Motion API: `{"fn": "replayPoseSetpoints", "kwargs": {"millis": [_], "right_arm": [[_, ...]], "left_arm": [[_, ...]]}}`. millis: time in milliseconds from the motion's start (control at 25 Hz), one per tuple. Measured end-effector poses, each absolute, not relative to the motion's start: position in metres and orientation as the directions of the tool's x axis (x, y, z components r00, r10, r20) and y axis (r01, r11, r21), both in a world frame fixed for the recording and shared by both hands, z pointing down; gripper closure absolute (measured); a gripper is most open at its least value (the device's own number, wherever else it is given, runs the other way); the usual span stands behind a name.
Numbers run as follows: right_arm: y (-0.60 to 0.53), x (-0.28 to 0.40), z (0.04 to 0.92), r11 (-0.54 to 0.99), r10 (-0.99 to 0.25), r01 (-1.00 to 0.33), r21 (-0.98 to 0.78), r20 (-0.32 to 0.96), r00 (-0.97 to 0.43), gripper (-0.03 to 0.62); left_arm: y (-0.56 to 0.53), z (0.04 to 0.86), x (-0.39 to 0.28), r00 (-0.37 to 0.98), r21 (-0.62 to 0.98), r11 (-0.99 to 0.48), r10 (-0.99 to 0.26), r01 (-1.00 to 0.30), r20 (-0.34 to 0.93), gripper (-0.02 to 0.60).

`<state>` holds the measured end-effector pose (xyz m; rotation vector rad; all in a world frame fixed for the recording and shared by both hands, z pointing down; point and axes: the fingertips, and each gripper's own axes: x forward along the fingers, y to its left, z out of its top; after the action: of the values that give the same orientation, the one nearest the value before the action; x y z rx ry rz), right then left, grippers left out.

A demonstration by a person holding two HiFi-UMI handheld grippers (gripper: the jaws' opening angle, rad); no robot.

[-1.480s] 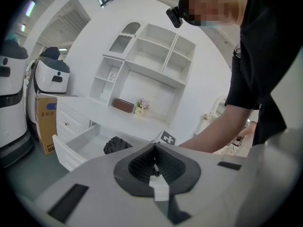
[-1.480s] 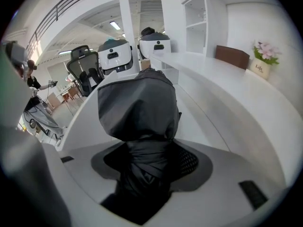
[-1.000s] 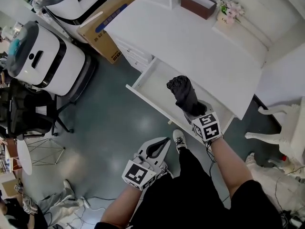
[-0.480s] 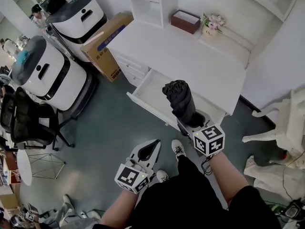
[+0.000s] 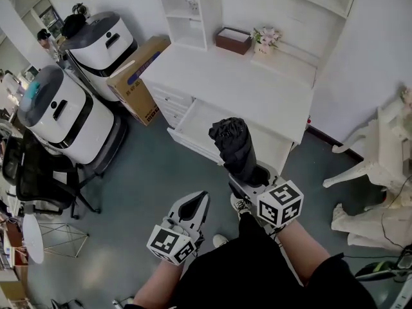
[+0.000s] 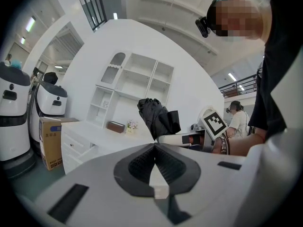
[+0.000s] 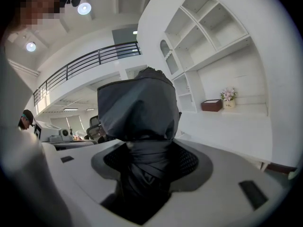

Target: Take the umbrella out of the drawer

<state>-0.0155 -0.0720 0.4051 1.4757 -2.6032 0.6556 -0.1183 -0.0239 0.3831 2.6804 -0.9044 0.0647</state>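
A grey-green, faintly glossy floor (image 5: 161, 172) runs under a smooth white worktop (image 5: 244, 89) that stands against the wall below an open white shelf unit (image 5: 187, 11). At the back of the worktop sit a rectangular brown box (image 5: 233, 40) and a small pot of pale pink flowers (image 5: 265, 38). A shallow white drawer (image 5: 193, 124) stands pulled out from the worktop's front, and what shows of its inside looks bare. The umbrella (image 5: 235, 148) is out of the drawer. It is a folded black bundle of crumpled matte fabric, stubby and roughly cylindrical, held upright in the air in front of the drawer. The right claw (image 5: 252, 174) is clenched on its narrower wrapped lower end. In the right gripper view the ribbed dark pads press on the fabric from both sides and the wider top bulges above them. The left claw (image 5: 201, 199) hangs lower, well apart from the umbrella. Its 2 grey plastic jaws are closed tip to tip with nothing between them, leaving only a leaf-shaped gap between the ribbed pads. A cardboard carton (image 5: 136, 79) leans beside the worktop, next to 2 rounded white machines (image 5: 61, 118), and a black office chair (image 5: 35, 179) stands near them.
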Motion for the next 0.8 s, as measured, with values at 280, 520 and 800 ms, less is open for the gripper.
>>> {"fn": "replayPoseSetpoints", "kwargs": {"millis": [280,520,800], "right_arm": [[-0.012,-0.023,0.398,0.419,-0.813,-0.827,-0.375,0.250,-0.526,0.346],[0.026,-0.022,0.393,0.419,-0.811,-0.817,-0.396,0.243,-0.533,0.345],[0.052,-0.007,0.382,0.478,-0.780,-0.789,-0.386,0.226,-0.583,0.345]], "left_arm": [[0.021,0.383,-0.120,0.826,0.272,-0.780,-0.544,-0.564,0.151,0.578],[0.053,0.386,-0.112,0.837,0.278,-0.789,-0.522,-0.548,0.165,0.578],[0.075,0.380,-0.090,0.817,0.274,-0.770,-0.555,-0.577,0.160,0.578]]}}
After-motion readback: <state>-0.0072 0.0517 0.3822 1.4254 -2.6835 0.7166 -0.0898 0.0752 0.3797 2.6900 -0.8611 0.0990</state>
